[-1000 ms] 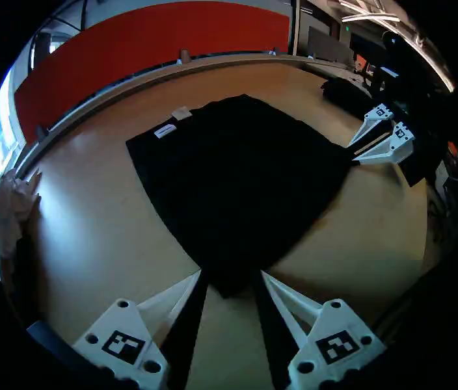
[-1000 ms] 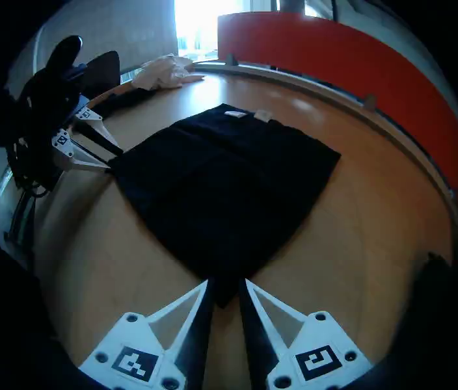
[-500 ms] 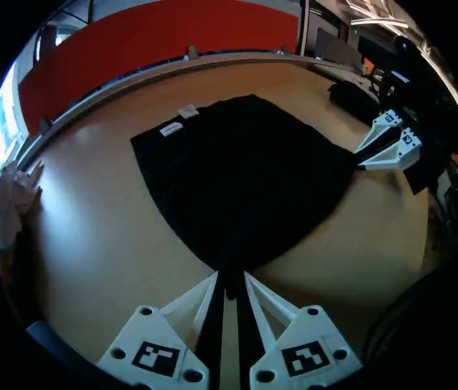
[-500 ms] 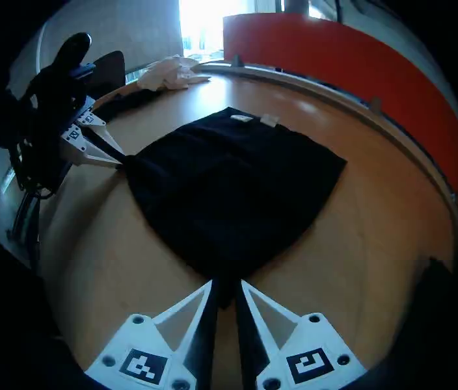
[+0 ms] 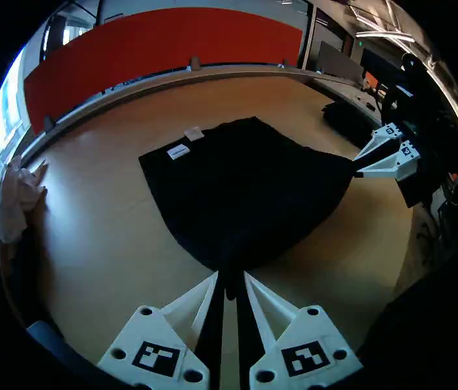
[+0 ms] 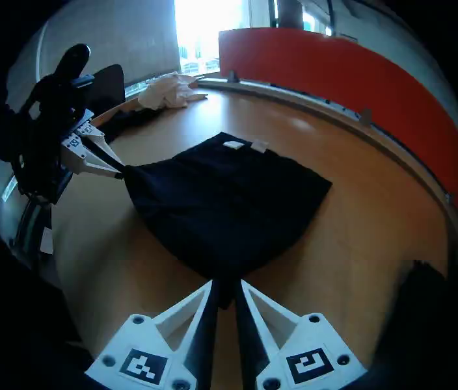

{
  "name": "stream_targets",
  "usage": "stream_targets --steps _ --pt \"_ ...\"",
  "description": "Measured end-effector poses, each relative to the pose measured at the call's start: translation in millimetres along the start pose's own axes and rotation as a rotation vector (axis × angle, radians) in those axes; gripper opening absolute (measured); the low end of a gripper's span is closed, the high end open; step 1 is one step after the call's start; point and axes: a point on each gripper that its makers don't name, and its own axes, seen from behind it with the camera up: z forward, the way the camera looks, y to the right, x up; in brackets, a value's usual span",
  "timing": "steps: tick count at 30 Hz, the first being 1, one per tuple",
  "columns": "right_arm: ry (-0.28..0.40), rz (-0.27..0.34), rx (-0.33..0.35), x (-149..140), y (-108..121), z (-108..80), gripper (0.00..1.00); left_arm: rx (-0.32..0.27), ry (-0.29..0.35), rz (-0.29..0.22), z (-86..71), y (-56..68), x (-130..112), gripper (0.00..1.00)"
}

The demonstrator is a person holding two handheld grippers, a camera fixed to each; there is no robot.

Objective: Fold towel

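While the left gripper (image 5: pixel 230 278) sits low over the wooden table (image 5: pixel 92 221), it points forward along the board with its jaws drawn narrow, both fingers pressing on one near corner of the black towel (image 5: pixel 248 188); in the right gripper view the same tool reaches in from the left side, held by a dark-sleeved arm, its fingertips at that corner. The right gripper (image 6: pixel 226 285) is posed the same way, low and level, its jaws nearly closed with the other near corner pinched between both fingers; in the left gripper view it comes in from the right, angled toward the cloth. Between the two corners the towel's near edge runs as a shallow curve and seems lifted a little off the wood; the far half lies flat on the table, with two small white labels (image 5: pixel 178 151) at its far edge. Bare wood shows on both sides of the towel and beyond it, up to the curved far rim under the red partition (image 5: pixel 164 45); a pale cloth (image 5: pixel 14 201) is heaped at the window end, well apart from the towel; a dark bundle (image 5: pixel 343 114) lies near the table edge beyond the right gripper.
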Motion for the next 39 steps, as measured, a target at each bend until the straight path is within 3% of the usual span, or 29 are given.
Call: stream_targets --steps 14,32,39 --pt "0.037 -0.005 0.014 23.9 -11.3 -41.5 0.16 -0.02 0.015 -0.006 -40.1 16.5 18.6 0.12" --pt "0.052 -0.02 0.038 38.6 -24.0 -73.5 0.16 -0.043 0.017 -0.008 -73.9 27.1 29.7 0.12" --pt "0.052 -0.018 0.045 40.2 -26.6 -80.0 0.16 -0.058 0.012 -0.019 -77.7 29.3 27.9 0.12"
